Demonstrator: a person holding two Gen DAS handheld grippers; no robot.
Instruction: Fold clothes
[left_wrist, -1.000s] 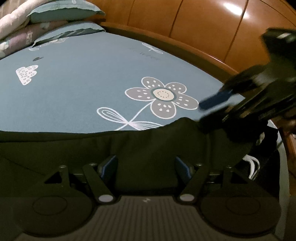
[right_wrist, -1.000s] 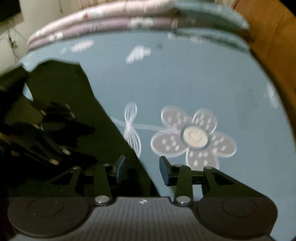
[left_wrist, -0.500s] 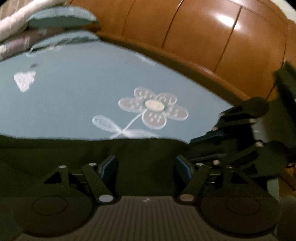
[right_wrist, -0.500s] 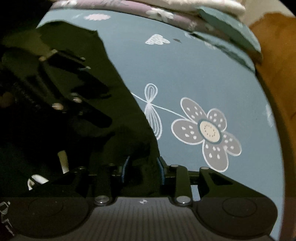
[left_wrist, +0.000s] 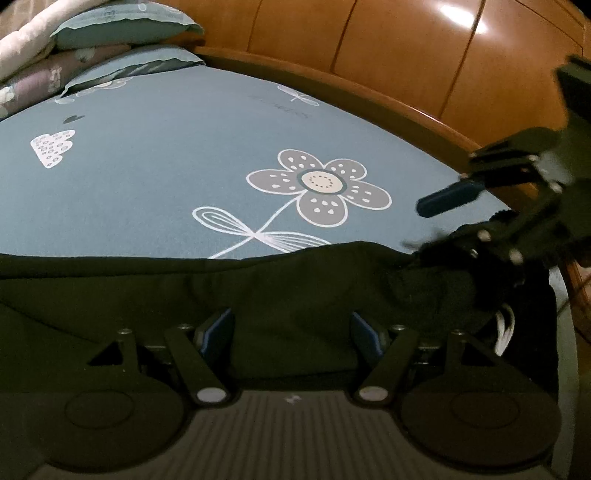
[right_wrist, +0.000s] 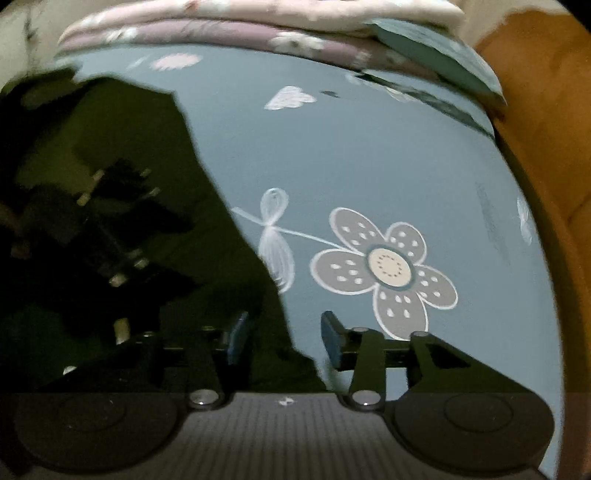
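A dark olive-black garment (left_wrist: 295, 288) lies spread on a blue bedsheet (left_wrist: 166, 166); it also shows in the right wrist view (right_wrist: 122, 155). My left gripper (left_wrist: 293, 330) is open, its pads wide apart over the cloth. My right gripper (right_wrist: 282, 338) is open over the garment's edge; from the left wrist view it shows at the right (left_wrist: 454, 221), with one blue pad above the cloth's corner. A white cord end (left_wrist: 504, 326) peeks out at the garment's right side.
The sheet has a printed flower (left_wrist: 317, 186). Stacked pillows and a quilt (left_wrist: 92, 40) lie at the bed's head. A wooden bed frame and wooden panels (left_wrist: 388, 55) run along the far side.
My right gripper was shut on the garment's edge half a second ago and has opened and lifted slightly. The left gripper stays open over the cloth.
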